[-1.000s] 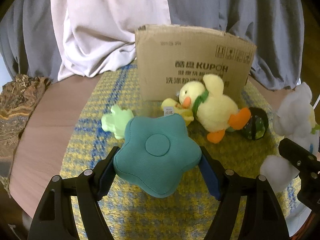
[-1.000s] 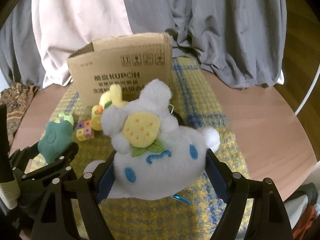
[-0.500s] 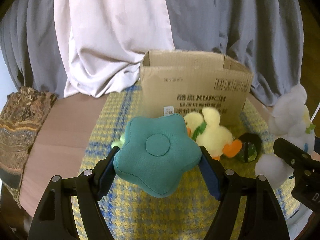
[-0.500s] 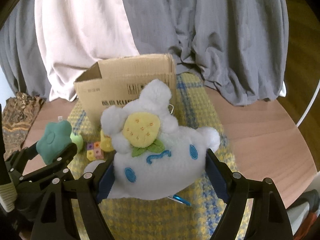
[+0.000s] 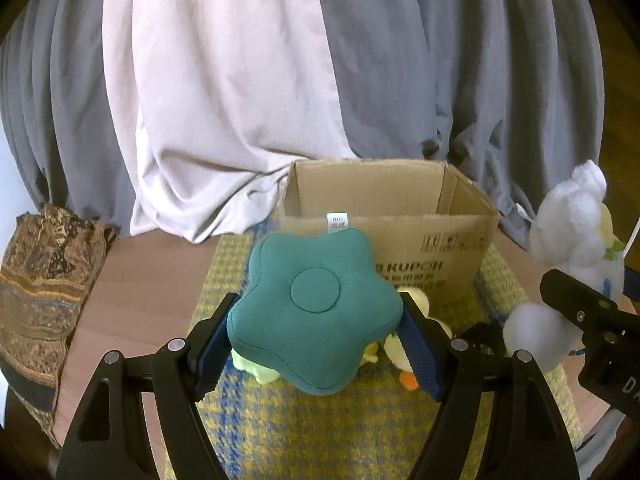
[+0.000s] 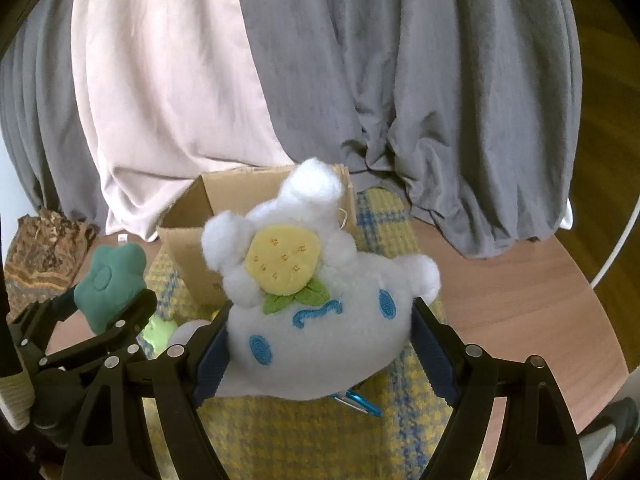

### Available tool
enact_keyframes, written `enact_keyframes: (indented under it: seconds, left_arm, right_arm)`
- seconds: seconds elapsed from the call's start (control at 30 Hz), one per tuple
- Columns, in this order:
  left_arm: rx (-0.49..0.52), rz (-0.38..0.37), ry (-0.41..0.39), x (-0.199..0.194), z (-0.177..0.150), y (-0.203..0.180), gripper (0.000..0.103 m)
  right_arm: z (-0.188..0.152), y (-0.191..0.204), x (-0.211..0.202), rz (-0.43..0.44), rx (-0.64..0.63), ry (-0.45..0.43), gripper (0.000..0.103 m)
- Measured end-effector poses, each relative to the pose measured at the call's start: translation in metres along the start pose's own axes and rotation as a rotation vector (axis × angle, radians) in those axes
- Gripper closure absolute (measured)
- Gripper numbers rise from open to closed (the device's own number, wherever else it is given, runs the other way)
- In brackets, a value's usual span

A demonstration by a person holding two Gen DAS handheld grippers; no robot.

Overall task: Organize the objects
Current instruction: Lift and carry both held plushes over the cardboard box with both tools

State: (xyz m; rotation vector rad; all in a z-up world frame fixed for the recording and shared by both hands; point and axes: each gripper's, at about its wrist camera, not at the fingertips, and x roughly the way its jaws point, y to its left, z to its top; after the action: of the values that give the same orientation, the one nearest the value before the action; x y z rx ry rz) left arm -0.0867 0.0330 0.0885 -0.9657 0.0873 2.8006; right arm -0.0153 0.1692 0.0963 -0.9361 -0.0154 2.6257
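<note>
1. Left gripper (image 5: pixel 316 344) is pinching the green star cushion (image 5: pixel 316 316), held above the mat (box (image 5: pixel 400 236) just behind).
2. Right gripper (image 6: pixel 320 344) is squeezing the white plush toy (image 6: pixel 320 304), also lifted.

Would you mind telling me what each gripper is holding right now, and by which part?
The left gripper clamps the teal star cushion across its lower sides; the right gripper clamps the white plush toy across its body.

Grey curtains (image 5: pixel 460 80) hang behind a round wooden table (image 6: pixel 520 312) — a pale pink drape (image 5: pixel 224 92) between them. A brown patterned cloth (image 5: pixel 40 284) lies at the table's left edge.
</note>
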Motion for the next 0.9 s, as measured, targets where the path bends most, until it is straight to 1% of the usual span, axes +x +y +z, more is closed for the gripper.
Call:
enact_keyframes:
  seconds: [0.43, 0.73, 0.9]
  left_arm:
    - [0.019, -0.009, 0.0, 0.017, 0.04, -0.002, 0.027]
    - [0.038, -0.011, -0.009, 0.031, 0.069, -0.005, 0.027]
    - [0.037, -0.014, 0.011, 0.042, 0.081, -0.006, 0.027]
  right_arm:
    - [0.038, 0.008, 0.011, -0.031, -0.029, -0.032, 0.022]
    - [0.067, 0.01, 0.023, -0.015, -0.023, -0.005, 0.022]
    - [0.082, 0.015, 0.031, -0.032, -0.025, 0.0, 0.022]
